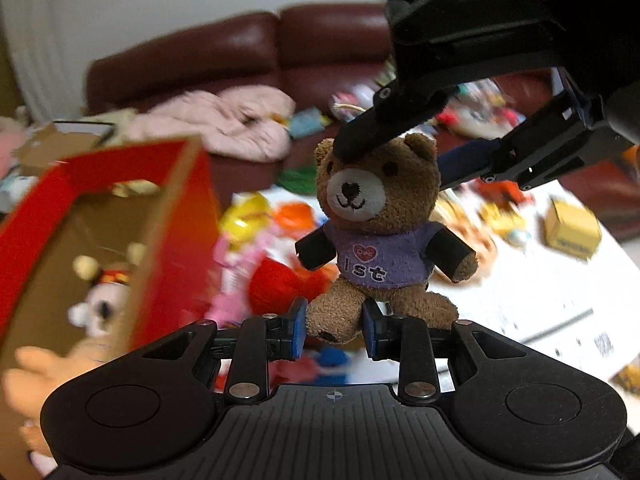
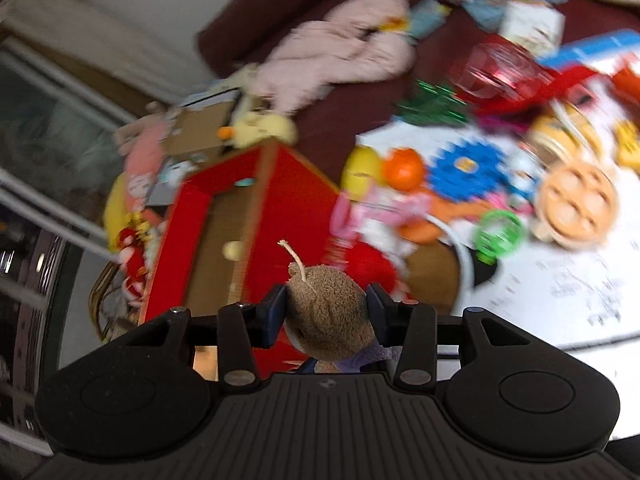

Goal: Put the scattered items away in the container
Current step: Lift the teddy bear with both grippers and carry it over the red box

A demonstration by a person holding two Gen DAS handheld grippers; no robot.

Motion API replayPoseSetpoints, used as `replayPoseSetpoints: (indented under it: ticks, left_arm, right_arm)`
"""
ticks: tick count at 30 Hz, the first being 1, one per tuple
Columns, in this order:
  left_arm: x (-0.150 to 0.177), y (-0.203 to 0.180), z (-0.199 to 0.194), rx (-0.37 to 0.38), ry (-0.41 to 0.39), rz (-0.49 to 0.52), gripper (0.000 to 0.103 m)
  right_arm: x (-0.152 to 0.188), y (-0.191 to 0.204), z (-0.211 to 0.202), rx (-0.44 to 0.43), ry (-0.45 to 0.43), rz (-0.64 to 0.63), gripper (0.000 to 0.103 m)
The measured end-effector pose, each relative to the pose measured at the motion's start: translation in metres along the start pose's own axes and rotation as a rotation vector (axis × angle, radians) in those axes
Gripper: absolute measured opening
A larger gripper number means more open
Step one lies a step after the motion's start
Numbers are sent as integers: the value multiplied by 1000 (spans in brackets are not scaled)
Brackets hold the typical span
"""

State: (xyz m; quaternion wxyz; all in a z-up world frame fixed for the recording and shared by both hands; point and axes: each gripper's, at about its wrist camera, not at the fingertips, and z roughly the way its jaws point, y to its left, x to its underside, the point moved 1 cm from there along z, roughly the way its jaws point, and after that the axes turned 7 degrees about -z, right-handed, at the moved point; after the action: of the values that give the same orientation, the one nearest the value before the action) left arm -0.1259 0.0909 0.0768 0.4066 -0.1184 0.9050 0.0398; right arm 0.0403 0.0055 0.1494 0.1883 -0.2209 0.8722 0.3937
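The left gripper (image 1: 335, 330) is clenched on one leg of a small brown teddy bear (image 1: 374, 216) in a purple shirt, the blue pads pressing the leg from both sides, so the bear stands upright just ahead of its fingertips and clear of the white surface (image 1: 532, 292) beyond. The right gripper (image 2: 326, 312) grasps the same bear by the head: in the left wrist view its two black fingers (image 1: 360, 136) come in from the upper right, one lying across the top of the head and the other beside the bear's ear, and in its own view the brown head (image 2: 326, 312) with a pale string loop on top sits squeezed between the pads. To the left of both grippers, close by, is the open red cardboard box (image 1: 100, 208), with a white plush toy (image 1: 98, 304) already lying inside. Ahead of the grippers the surface is strewn with blurred toys, among them an orange ball (image 2: 404, 169), a blue gear-shaped piece (image 2: 466, 170) and a green ring (image 2: 498, 234). Farther beyond stands a dark red sofa (image 1: 224, 48) carrying a pink blanket (image 1: 224, 120)
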Motion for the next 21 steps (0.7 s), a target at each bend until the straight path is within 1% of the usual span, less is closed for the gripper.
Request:
replayPoseSetpoints:
  ticks: [4,8,10,13,21]
  left_arm:
    - [-15,30,-30,-77,-77,-58,28]
    - [-24,64,-48,-164,-114,-113,28]
    - [-25,80,-53,-206,-120,-142,28]
    - [-25,103,-56,-245,-123,-191,28]
    - [-17,148,-73,-326,-123,-258,28]
  right_arm:
    - [-12,48,5,-64,-7,-110,50]
    - [-18,91,22,-128,10,-194,50]
    - [-18,108,34,-151,24,-222,51]
    - [-16,131,52,-176,47,-257,51]
    - [-13,168,88,-211,95,-303,53]
